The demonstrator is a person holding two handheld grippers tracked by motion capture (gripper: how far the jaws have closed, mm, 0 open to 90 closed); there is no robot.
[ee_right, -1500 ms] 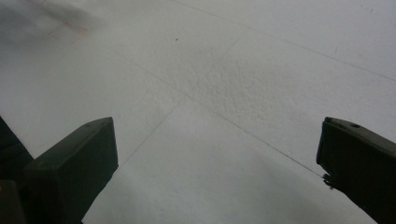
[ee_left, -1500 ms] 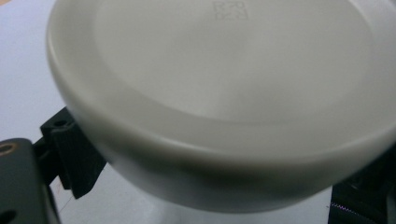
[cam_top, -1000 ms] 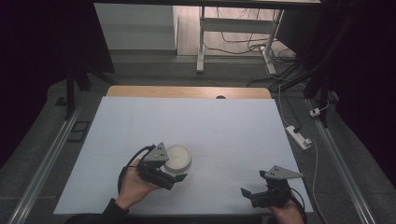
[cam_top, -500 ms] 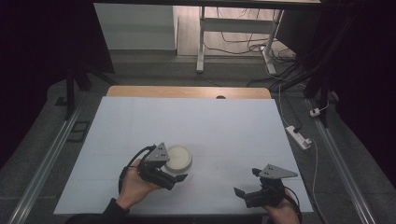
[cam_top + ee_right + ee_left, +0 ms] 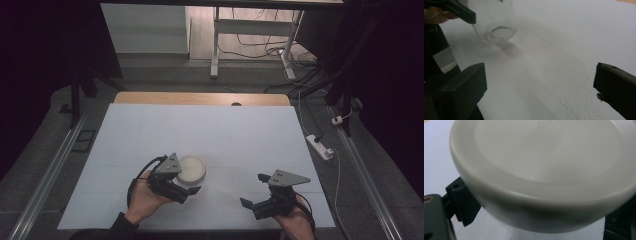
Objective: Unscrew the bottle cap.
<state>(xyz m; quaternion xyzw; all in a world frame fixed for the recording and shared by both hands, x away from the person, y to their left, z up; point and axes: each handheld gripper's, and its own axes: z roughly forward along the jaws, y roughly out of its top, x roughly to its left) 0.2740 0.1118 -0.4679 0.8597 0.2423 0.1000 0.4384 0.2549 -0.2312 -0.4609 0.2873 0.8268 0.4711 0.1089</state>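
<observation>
While we look down from the high view, we see a person's two hands come in from the near edge of a table point(image 5: 150, 135) covered in white paper, each holding a black two-jaw gripper. The left gripper point(image 5: 192, 190) sits at the near left of the sheet, and a round white lid point(image 5: 191, 168) on a jar lies right beside its grey three-cornered plate, between its jaws. From the left gripper view, that white lid point(image 5: 544, 170) looms very close, smooth and shallow, with a small square mark moulded near its far edge. One black jaw presses at its lower left side and the other shows at the lower right corner, so we read the left gripper as pinching the jar just under the lid.

The right gripper point(image 5: 252, 192) is at the near right of the sheet, well apart from the jar, and its jaws point left towards it. From the right gripper view, its two black jaws stand wide apart with bare white paper between them and nothing held. Farther off in that view, the clear glass jar point(image 5: 495, 22) stands upright on the paper, with a jaw of the left gripper point(image 5: 461, 11) against its side. The glass is blurred, so we cannot tell what it contains.
</observation>
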